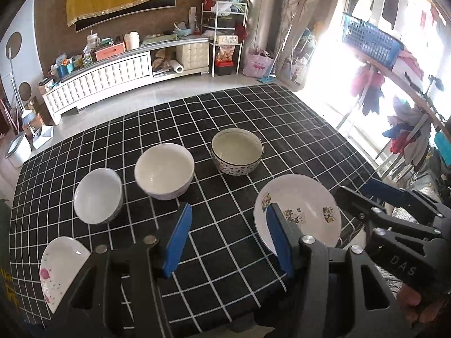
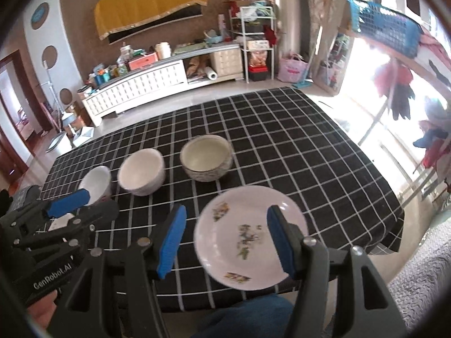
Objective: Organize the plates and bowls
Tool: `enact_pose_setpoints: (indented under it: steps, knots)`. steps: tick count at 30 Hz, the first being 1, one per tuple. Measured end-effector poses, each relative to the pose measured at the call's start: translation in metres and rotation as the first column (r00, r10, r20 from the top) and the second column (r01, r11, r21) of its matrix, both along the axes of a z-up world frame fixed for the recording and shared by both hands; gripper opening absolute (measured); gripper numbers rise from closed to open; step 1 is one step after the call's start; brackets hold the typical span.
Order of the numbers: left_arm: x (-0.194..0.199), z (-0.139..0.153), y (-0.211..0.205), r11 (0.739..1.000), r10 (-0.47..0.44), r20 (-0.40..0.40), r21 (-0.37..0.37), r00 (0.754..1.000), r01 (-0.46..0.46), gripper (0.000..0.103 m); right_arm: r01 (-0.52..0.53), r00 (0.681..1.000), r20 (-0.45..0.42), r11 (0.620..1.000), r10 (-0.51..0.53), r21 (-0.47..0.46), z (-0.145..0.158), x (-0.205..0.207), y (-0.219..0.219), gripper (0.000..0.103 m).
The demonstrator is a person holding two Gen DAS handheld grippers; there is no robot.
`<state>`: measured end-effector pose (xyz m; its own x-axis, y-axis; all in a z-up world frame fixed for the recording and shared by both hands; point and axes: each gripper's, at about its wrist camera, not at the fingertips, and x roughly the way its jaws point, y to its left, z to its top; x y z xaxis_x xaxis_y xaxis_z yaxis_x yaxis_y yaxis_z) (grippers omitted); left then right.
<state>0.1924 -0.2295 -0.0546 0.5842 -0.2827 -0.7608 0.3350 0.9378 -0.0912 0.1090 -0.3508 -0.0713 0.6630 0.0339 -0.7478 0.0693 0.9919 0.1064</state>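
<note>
Both grippers, left (image 1: 228, 242) and right (image 2: 225, 242), hang empty with jaws gaping over the table's near edge. A plate (image 2: 248, 236) overhanging that edge could get knocked off; three bowls (image 1: 165, 170) line mid-table

The bench (image 1: 282, 129) is covered by a black cloth crossed with a white grid. Three bowls are seen on it: a small white bowl (image 1: 97, 195), a larger plain white bowl (image 1: 164, 171), and a cream-lined bowl (image 1: 237, 151) patterned with dark dots outside. A white plate (image 2: 249, 238) is decorated with floral motifs; another white plate (image 1: 60, 270) is marked with pink flowers. Blue pads are carried by each black gripper (image 1: 228, 242).
</note>
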Motion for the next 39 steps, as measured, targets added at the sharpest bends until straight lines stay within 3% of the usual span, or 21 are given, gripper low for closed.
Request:
enact_pose_setpoints:
  steps: [16,30,39]
  knots:
    - [0.045,-0.074,-0.054,0.999,-0.029,-0.183,0.038,0.983,0.036,0.053,0.115,0.984,-0.144,0.993,-0.110,0.032,-0.061,0.026,-0.077,0.064]
    - [0.066,-0.131,-0.073,0.996,-0.033,-0.296,0.075,0.955,0.057,0.051,0.102,0.957,-0.276,0.994,-0.087,0.040,-0.113,0.051,-0.092,0.064]
    - [0.073,-0.149,-0.077,0.996,-0.036,-0.344,0.070,0.938,0.063,0.033,0.108,0.940,-0.331,0.992,-0.079,0.071,-0.126,0.056,-0.101,0.029]
